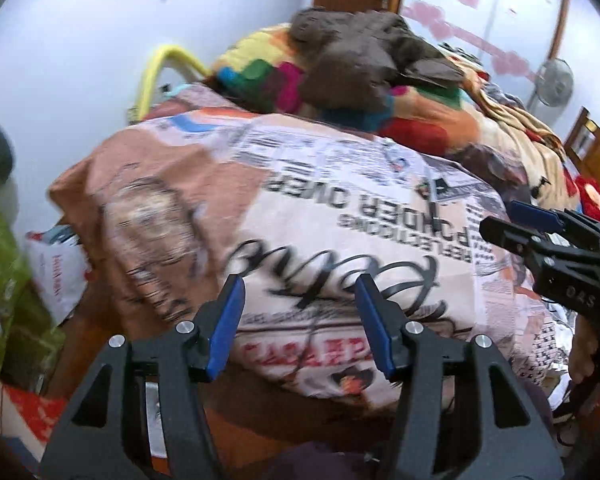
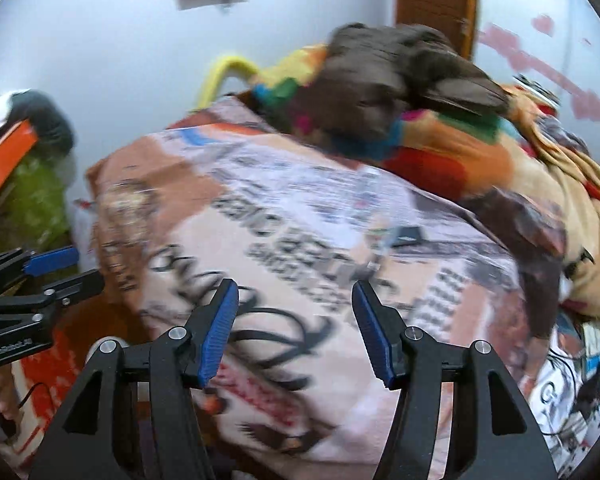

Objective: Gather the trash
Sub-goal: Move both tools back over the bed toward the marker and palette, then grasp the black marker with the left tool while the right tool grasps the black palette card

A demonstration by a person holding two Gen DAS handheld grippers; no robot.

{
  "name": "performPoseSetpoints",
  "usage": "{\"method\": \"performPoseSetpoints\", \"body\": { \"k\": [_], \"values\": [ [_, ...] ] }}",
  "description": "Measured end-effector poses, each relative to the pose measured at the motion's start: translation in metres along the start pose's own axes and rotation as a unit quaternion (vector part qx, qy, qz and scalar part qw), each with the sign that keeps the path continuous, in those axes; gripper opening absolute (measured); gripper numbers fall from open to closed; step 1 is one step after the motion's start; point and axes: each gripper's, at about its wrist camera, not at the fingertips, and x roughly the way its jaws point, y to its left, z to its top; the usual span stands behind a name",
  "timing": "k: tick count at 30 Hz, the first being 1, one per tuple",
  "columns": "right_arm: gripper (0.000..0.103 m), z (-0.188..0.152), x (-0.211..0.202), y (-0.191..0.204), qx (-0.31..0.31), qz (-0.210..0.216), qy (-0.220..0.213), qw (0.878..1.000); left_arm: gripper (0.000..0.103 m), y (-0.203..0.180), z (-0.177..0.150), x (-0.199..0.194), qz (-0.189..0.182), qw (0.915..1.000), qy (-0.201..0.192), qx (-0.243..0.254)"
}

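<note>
No trash can be picked out with certainty, the views being blurred; the frame centre is filled by a newsprint-patterned bedcover; the left gripper and right gripper are held above it at lower centre, jaws spread, nothing grasped; a brown garment is piled at upper centre.

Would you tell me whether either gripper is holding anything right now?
Nothing is held: the left gripper and right gripper both stand open above the printed bedcover.

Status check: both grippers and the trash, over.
Left gripper open, empty. Right gripper open, empty. Both over the newspaper-print bedcover; no trash identified. Piled blankets beyond.
</note>
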Motion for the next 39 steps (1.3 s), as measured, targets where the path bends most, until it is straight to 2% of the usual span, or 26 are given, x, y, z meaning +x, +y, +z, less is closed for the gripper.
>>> {"method": "performPoseSetpoints", "body": {
  "k": [6, 17, 19, 21, 26, 29, 31, 35, 39],
  "values": [
    [0.055, -0.005, 0.017, -0.052, 0.019, -0.053, 0.008, 0.998, 0.056, -0.049, 0.027, 0.056, -0.04, 0.9984, 0.032, 0.025],
    [0.056, -0.017, 0.057, -0.117, 0.055, -0.075, 0.035, 0.995, 0.056, -0.128, 0.064, 0.149, -0.093, 0.9915, 0.068, 0.061],
    [0.069, -0.019, 0.063, -0.127, 0.067, -0.076, 0.039, 0.994, 0.056, -0.138, 0.066, 0.164, -0.099, 0.9902, 0.073, 0.066],
    [0.076, -0.022, 0.066, -0.139, 0.083, -0.081, 0.032, 0.993, 0.056, -0.147, 0.068, 0.178, -0.104, 0.989, 0.078, 0.07],
    [0.077, -0.023, 0.076, -0.157, 0.103, -0.085, 0.034, 0.99, 0.056, -0.168, 0.072, 0.205, -0.12, 0.9859, 0.084, 0.081],
    [0.077, -0.022, 0.081, -0.163, 0.107, -0.086, 0.037, 0.99, 0.044, -0.177, 0.073, 0.214, -0.116, 0.9854, 0.081, 0.095],
    [0.077, -0.02, 0.083, -0.165, 0.11, -0.082, 0.039, 0.99, 0.028, -0.182, 0.074, 0.222, -0.101, 0.9861, 0.081, 0.104],
    [0.077, -0.013, 0.087, -0.16, 0.11, -0.078, 0.034, 0.99, 0.014, -0.181, 0.076, 0.225, -0.084, 0.9883, 0.066, 0.109],
    [0.077, -0.003, 0.096, -0.151, 0.115, -0.071, 0.032, 0.99, 0.012, -0.17, 0.074, 0.222, -0.087, 0.9892, 0.059, 0.102]
  ]
}}
